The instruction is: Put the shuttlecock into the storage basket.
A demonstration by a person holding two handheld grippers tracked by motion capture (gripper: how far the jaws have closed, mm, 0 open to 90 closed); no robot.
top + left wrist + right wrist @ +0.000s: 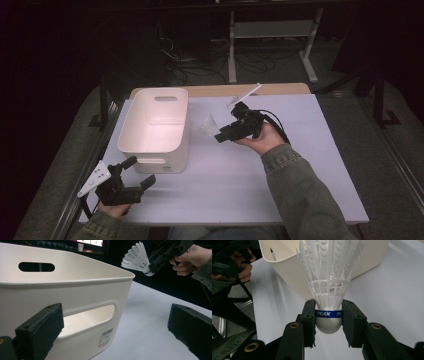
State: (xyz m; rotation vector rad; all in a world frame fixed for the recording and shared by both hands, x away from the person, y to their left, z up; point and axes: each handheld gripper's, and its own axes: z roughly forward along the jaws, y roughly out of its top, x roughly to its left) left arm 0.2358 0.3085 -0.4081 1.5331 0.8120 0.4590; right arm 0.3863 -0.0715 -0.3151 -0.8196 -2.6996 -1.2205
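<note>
White tabletop (300, 150) in a dark room, right gripper (328, 317) clamping a shuttlecock (329, 277), left gripper (136, 175) wide apart, empty.

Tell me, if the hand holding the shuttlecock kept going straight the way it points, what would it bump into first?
Probably the white plastic bin. The right gripper, jaws shut on the white plastic shuttlecock, points toward the bin's near wall, so the feathers would likely touch first. Depth is unclear; it might pass above the rim.

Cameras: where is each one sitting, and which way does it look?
High view: above the table, looking down; both forearms show.
Left gripper view: rides the left gripper, facing the white bin.
Right gripper view: rides the right gripper, shut on the shuttlecock.
All share the bin and shuttlecock.
</note>
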